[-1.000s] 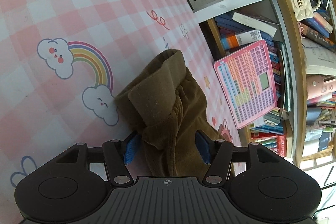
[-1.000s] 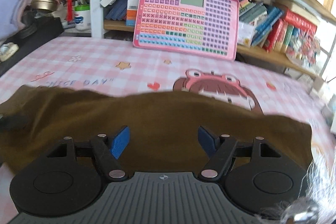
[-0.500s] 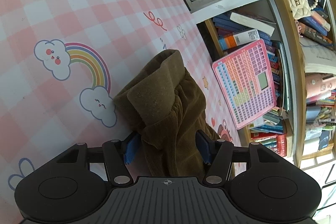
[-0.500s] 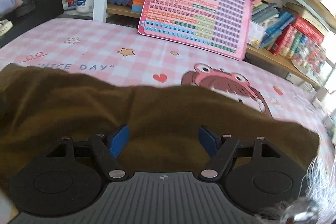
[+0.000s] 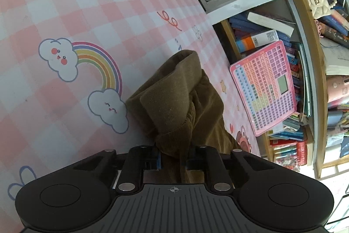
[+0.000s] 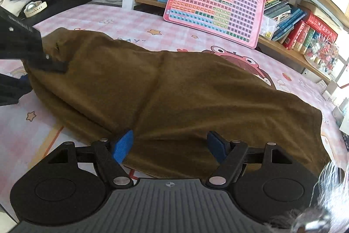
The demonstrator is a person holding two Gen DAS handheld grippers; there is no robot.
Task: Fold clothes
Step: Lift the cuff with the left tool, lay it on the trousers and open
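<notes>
Tablecloth (image 6: 152,23), pink check, carried a brown garment (image 6: 174,88) spread long across it, one end bunched into a doubled flap. Left gripper (image 5: 173,158) was clamped tight on that bunched end, fabric pinched between its nearly closed fingers. Right gripper (image 6: 170,145) sat spread wide over the near hem, holding nothing. Judged mid-fold: next move would need the right to pinch the hem so both ends travel together.
</notes>
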